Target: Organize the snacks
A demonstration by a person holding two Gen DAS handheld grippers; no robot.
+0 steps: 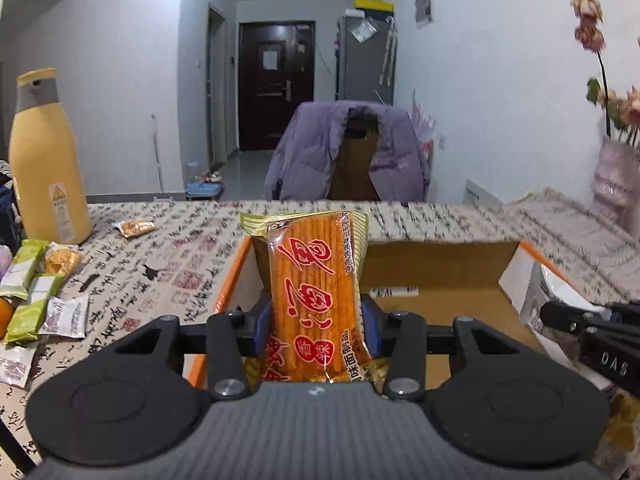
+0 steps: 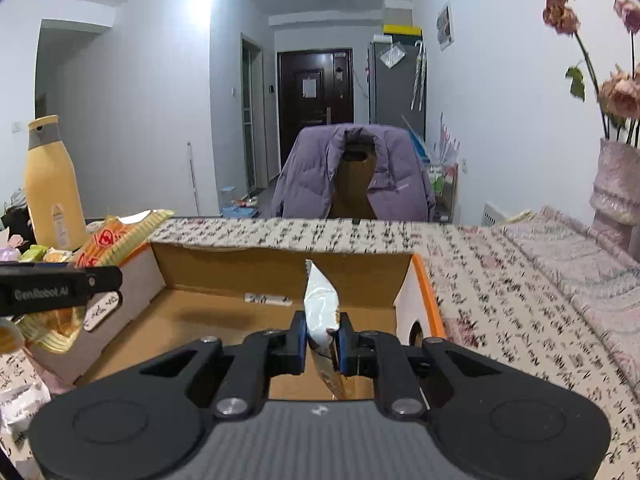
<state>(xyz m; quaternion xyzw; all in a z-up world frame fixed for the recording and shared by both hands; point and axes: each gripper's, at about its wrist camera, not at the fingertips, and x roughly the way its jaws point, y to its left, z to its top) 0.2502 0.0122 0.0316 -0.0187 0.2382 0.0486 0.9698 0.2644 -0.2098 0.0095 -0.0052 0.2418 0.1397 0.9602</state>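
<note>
Left wrist view: the left gripper (image 1: 316,324) pinches an orange packet (image 1: 316,288) upright at centre frame, over the box (image 1: 440,264)'s left edge, seemingly ready to drop in. The right gripper (image 2: 322,342) clamps a silver packet (image 2: 322,304) over the box's open middle. Bare cardboard floor fills mid-frame; more snacks (image 1: 36,296) lie at lower left beside the bottle (image 1: 46,160).
</note>
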